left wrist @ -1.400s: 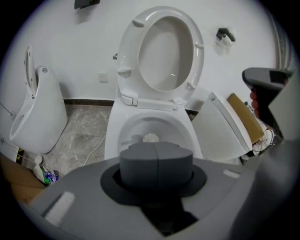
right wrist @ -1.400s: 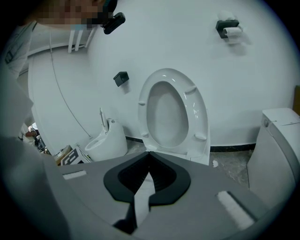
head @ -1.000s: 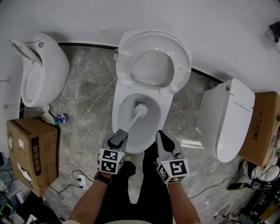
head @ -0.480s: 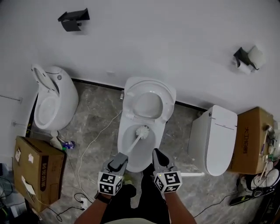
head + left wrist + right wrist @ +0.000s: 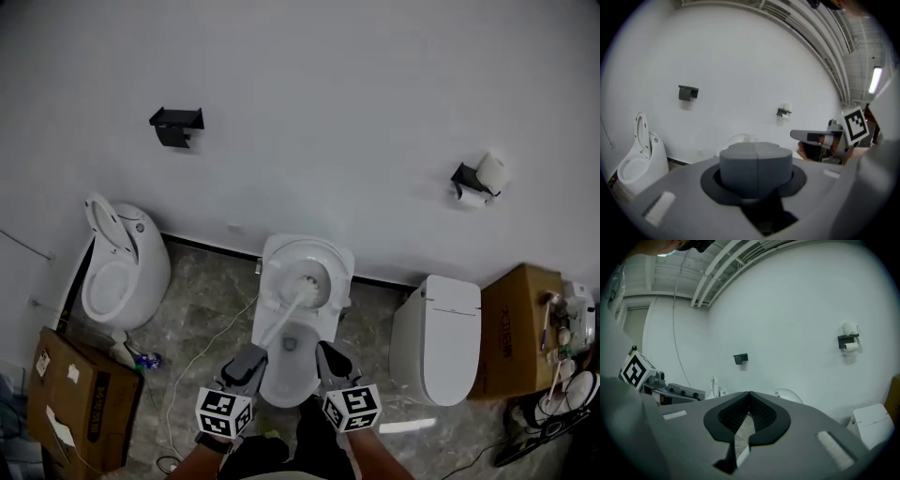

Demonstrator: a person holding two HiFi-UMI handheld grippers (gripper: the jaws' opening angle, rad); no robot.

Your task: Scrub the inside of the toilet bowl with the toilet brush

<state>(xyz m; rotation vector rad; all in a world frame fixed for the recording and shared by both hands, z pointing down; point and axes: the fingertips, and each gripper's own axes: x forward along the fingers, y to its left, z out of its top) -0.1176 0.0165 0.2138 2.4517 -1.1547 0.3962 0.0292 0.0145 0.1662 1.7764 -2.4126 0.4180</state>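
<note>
White bristles of the toilet brush [image 5: 301, 285] have come up out of the toilet bowl [image 5: 292, 339], where they sat a second ago. They now hang in front of the raised seat [image 5: 328, 267]. The left gripper [image 5: 250, 357], low and left of the bowl, has its fingers pinching the brush's thin white handle, which slants up and right toward the seat. The right gripper [image 5: 327, 354], just right of the bowl's front, points forward with its fingers pressed together on nothing. The bowl is pale inside.
</note>
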